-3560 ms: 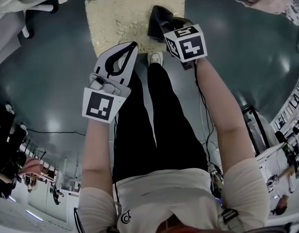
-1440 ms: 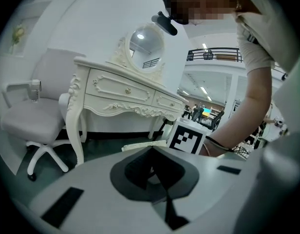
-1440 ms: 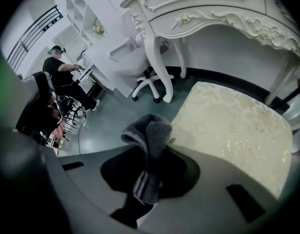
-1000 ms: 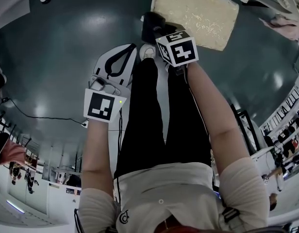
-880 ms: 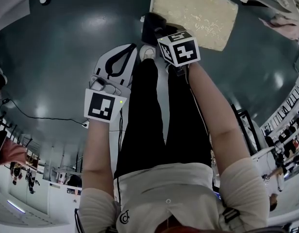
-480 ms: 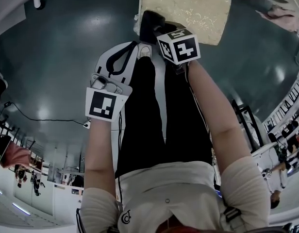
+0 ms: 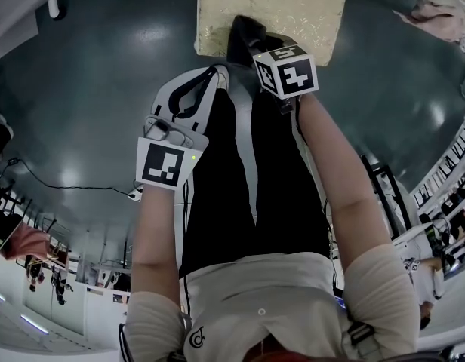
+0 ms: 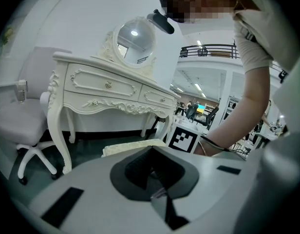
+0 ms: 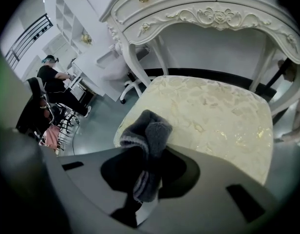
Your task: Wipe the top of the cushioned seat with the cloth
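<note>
The cushioned seat (image 7: 272,12) is a pale cream square with a gold leaf pattern, at the top of the head view. My right gripper (image 7: 247,45) is shut on a dark grey cloth (image 7: 242,36), which hangs over the seat's near edge. In the right gripper view the bunched cloth (image 9: 149,133) sticks up from the jaws over the near left part of the seat (image 9: 218,116). My left gripper (image 7: 210,72) is held over the floor to the left of the person's legs, shut with nothing in it. In the left gripper view the seat (image 8: 133,148) is a pale strip beyond my left gripper (image 8: 152,177).
A white carved dressing table (image 9: 213,13) stands right behind the seat, with a round mirror (image 8: 134,40) on it. A white swivel chair (image 8: 23,126) is to its left. The person's black trouser legs (image 7: 240,187) are just in front of the seat. Pink fabric (image 7: 438,13) lies far right.
The right gripper with the cloth has gone from beside the seat's near left corner to over its near edge. The head view has swung, and the seat now sits more central. The left gripper has held still.
</note>
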{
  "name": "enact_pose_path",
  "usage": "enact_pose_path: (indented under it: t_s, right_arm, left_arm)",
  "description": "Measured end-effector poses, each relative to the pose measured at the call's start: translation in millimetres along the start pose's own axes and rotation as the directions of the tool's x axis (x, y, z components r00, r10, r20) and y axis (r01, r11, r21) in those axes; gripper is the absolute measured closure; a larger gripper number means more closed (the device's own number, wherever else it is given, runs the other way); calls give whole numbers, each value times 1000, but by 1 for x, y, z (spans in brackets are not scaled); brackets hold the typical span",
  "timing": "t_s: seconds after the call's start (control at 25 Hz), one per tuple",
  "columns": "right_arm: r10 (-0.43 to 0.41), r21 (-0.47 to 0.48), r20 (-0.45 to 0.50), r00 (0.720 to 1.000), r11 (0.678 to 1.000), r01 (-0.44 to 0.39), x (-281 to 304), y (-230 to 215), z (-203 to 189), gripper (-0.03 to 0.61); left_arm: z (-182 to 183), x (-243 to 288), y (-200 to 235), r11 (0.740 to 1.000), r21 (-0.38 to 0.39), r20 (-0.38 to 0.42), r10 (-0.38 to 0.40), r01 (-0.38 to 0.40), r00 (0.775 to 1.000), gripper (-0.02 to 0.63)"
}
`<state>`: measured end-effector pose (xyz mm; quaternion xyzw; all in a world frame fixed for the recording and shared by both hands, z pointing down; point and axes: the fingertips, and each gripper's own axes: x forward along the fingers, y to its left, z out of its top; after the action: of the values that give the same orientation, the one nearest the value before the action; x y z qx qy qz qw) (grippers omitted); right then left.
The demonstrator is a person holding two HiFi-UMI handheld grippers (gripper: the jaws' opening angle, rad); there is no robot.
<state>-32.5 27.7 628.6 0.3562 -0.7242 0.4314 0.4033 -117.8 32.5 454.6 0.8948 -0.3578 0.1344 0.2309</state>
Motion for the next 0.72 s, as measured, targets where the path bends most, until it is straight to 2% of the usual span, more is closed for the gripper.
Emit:
enact_pose_path:
  t_s: [0.4, 0.72]
  right_arm:
    - [-22, 12, 10, 1000, 1000, 22, -22, -48, -23, 502]
    - [-23, 28, 14, 1000, 999, 23, -42, -90, -43, 502]
  left_arm:
    - [-3, 35, -48, 998, 58, -22, -17, 18, 1000, 601]
    - [2, 71, -80, 998, 44, -6, -35, 35, 999, 601]
